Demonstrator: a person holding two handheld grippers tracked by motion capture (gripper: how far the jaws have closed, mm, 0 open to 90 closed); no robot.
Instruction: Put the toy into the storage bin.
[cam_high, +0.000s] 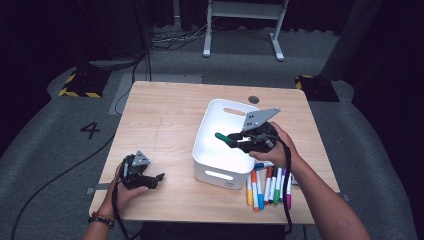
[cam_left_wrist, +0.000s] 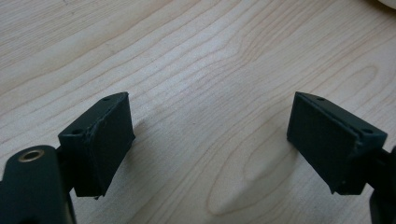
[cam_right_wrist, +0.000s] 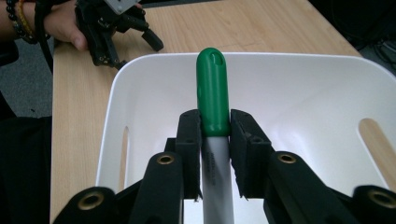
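Note:
My right gripper (cam_high: 231, 138) (cam_right_wrist: 215, 135) is shut on a green-capped marker (cam_right_wrist: 213, 88) (cam_high: 220, 136), held level over the inside of the white bin (cam_high: 212, 165) (cam_right_wrist: 303, 88), cap pointing left in the high view. Several more markers (cam_high: 269, 186) lie side by side on the table just right of the bin's near corner. My left gripper (cam_high: 156, 178) (cam_left_wrist: 210, 149) rests on the wooden table (cam_high: 165, 115) near its front left edge, jaws wide apart with only bare wood (cam_left_wrist: 196, 70) between them. In the right gripper view the left gripper (cam_right_wrist: 116, 32) lies beyond the bin.
The bin has slot handles (cam_high: 235, 111) in its end walls. A round grommet (cam_high: 254, 99) sits in the tabletop behind the bin. Cables trail from both grippers off the front edge. A desk frame (cam_high: 245, 30) stands on the floor beyond the table.

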